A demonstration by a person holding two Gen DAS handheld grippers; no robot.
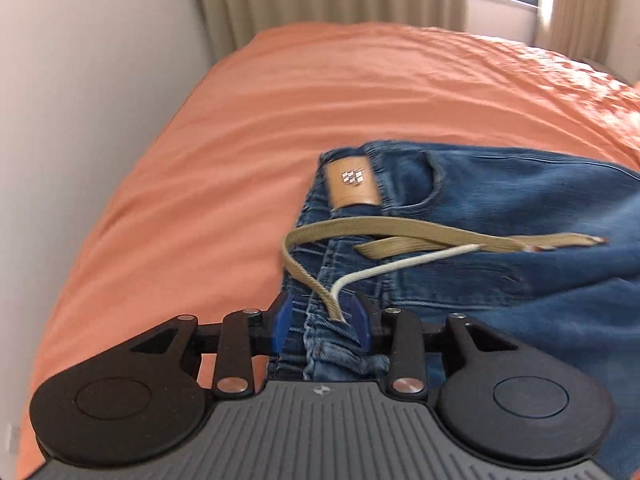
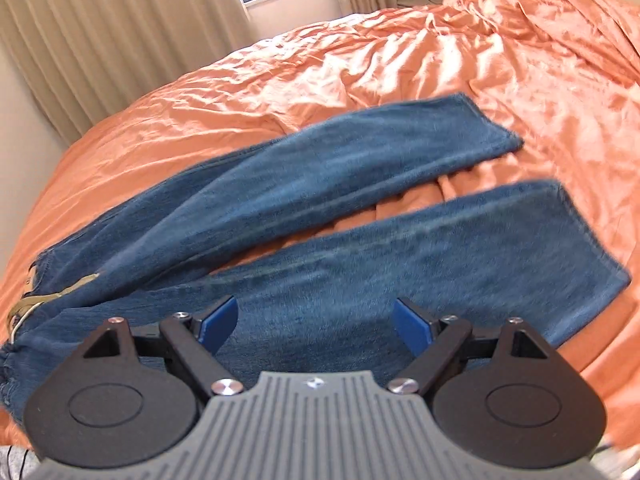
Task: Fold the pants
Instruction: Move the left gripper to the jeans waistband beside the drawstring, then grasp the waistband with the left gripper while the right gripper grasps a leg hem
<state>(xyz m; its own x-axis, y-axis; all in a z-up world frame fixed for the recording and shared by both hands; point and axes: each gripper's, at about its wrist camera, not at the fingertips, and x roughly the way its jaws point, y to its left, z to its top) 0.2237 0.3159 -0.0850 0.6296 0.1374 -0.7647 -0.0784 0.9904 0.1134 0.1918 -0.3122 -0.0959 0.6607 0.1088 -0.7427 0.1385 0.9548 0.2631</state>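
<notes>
One pair of blue jeans [image 2: 320, 216] lies on an orange-sheeted bed [image 1: 200, 160], its two legs stretching toward 2 o'clock in the right wrist view, hems near each other but apart. The left tongs [image 1: 320, 320] sit around the bunched waistband [image 1: 332, 344], whose fabric fills the gap between the blue pads. One tan drawstring [image 1: 400, 236] and one white cord [image 1: 400, 270] trail toward 3 o'clock. The right tongs [image 2: 316, 322] are spread wide above a leg, gripping nothing.

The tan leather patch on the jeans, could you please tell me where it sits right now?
In the left wrist view the tan leather patch sits on the jeans waistband, mid-frame, just above the khaki drawstring and beyond the left gripper.
</notes>
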